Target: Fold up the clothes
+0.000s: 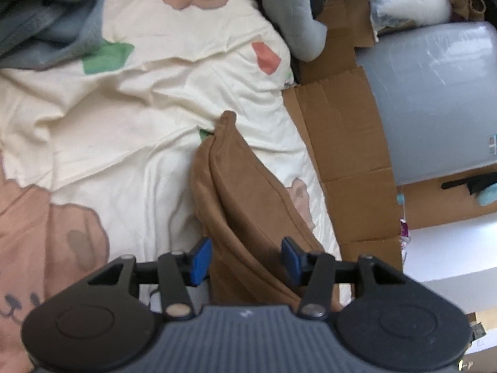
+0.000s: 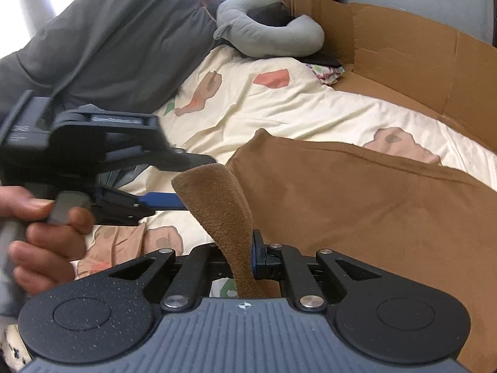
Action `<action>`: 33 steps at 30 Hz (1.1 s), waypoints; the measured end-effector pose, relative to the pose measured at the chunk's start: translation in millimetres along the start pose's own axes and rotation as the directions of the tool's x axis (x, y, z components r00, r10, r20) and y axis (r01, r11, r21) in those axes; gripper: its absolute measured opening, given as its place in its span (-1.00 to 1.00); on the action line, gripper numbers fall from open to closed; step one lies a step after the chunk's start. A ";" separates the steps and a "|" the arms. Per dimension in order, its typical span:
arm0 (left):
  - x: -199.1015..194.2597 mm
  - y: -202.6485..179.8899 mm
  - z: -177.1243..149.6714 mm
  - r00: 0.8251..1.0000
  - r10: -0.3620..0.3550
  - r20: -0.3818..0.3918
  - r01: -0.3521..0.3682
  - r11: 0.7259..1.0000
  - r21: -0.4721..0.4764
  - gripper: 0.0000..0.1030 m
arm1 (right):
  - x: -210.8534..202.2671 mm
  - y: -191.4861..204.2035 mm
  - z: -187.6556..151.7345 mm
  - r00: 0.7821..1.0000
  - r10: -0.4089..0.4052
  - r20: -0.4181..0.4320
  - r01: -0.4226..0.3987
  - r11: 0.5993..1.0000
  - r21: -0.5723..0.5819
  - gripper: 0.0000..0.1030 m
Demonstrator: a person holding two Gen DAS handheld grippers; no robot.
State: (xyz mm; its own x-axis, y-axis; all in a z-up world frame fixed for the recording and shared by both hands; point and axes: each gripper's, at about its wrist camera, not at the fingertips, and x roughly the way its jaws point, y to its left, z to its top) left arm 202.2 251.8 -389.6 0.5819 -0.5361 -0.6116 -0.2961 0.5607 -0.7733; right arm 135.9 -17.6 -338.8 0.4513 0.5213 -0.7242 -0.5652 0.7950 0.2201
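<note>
While our right gripper [image 2: 239, 255] pinches a corner of the soft brown suede-like garment [image 2: 357, 205] on the cream patterned bedspread [image 2: 279, 108], our left gripper [image 1: 245, 259] straddles it, jaws apart; we judge a fold mid-way, needing the left's clamp next.

The brown garment [image 2: 357, 205] hides the right gripper's [image 2: 240, 258] left pad and runs off the frame's right edge.

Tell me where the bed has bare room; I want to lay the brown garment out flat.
Bare quilt lies between the grey clothes pile and the brown garment. Crowded: the cardboard side and the grey neck pillow at the head.
</note>
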 end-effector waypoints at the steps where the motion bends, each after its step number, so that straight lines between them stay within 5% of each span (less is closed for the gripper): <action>1: 2.5 0.5 2.7 1.000 0.003 0.002 -0.003 1.000 0.002 0.08 | -0.1 -0.7 -0.2 1.000 0.000 0.001 0.000 1.000 0.004 -0.90; 7: 22.3 4.0 21.9 1.000 0.025 -0.006 -0.025 0.999 0.019 0.29 | -0.2 1.0 -1.4 1.000 0.004 0.003 -0.004 1.000 -0.002 -0.90; 17: 73.8 18.1 45.4 0.991 0.085 -0.101 -0.082 0.996 0.036 0.31 | -0.8 0.3 -4.8 1.000 0.010 0.005 -0.010 1.000 -0.001 -0.90; 22: 83.5 16.2 60.3 0.993 0.071 -0.092 -0.065 0.996 0.064 0.07 | -1.8 0.9 -5.3 1.000 0.023 0.007 -0.023 1.000 -0.006 -0.90; 27: 95.8 14.2 74.8 0.989 0.097 -0.113 -0.088 0.993 0.079 -0.48 | -1.8 3.9 -6.5 0.999 0.033 0.003 -0.032 0.999 -0.026 -0.90; 33: 94.1 11.5 76.6 0.990 0.091 -0.110 -0.083 0.994 0.078 -0.76 | -4.1 2.5 -7.0 0.999 0.052 -0.002 -0.052 0.999 0.003 -0.90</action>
State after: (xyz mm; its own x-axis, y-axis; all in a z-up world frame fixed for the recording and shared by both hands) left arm 311.6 256.1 -443.2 0.4661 -0.5488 -0.6939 -0.2833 0.6504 -0.7047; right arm 127.8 -20.0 -339.9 0.4198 0.5610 -0.7135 -0.5854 0.7681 0.2596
